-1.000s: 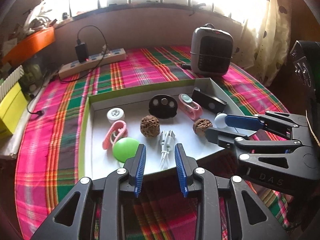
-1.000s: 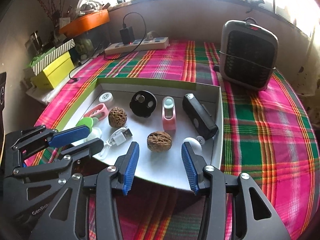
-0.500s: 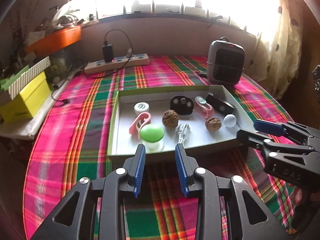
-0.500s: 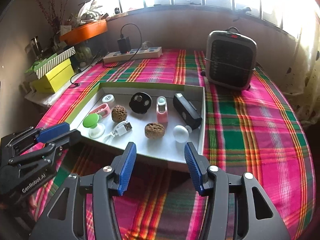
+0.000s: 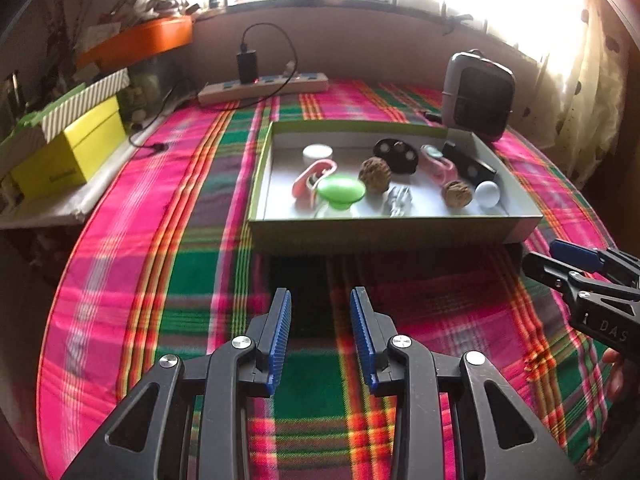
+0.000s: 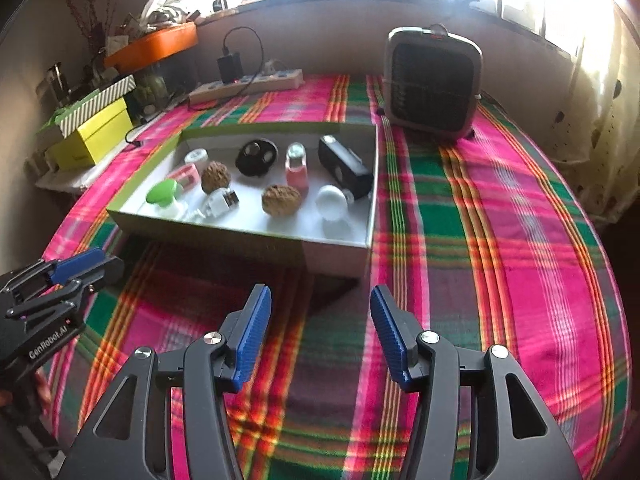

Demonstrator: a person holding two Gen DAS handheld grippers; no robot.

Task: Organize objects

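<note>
Both tongs are empty right now. The left gripper [image 5: 320, 336] is parted with only plaid tablecloth [image 5: 168, 272] seen between its pads, and the right gripper [image 6: 320, 336] is being spread wider, also with nothing between its pads. Everything to be organized looks already parked inside the shallow box [image 5: 392, 230]: green knob [image 5: 341, 191], two walnuts [image 5: 374, 175], white ball [image 5: 487, 194], pink clips, black case [image 6: 345, 166], USB plug [image 6: 220, 203]. Nothing is seen loose on the cloth, so the job is probably done or nearly so. If another pick is made, the near wall should be cleared from above, and round stuff like the ball should be pinched dead centre or it'll probably squirt out.
</note>
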